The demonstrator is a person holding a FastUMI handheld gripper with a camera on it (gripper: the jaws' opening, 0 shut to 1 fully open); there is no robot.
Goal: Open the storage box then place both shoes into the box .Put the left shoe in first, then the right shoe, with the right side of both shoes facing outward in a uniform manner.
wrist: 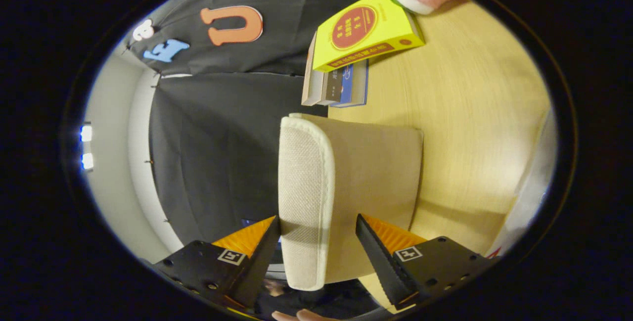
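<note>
Lid between the fingers — box opening underway, by my read.

Gripper (316,242) straddles the beige fabric lid (316,187); its long axis runs straight ahead along the fingers. One finger touches the mesh side, the other stands off a gap, so I can't tell if it's clamped. Table (470,113) and books (366,34) lie beyond — no shoes spotted.

One fisheye view rides on the gripper (316,242), looking forward along its two fingers. It is rolled sideways, very close to a beige fabric storage box lid (341,182), with the pale wooden table (470,113) and stacked books (346,59) beyond.
</note>
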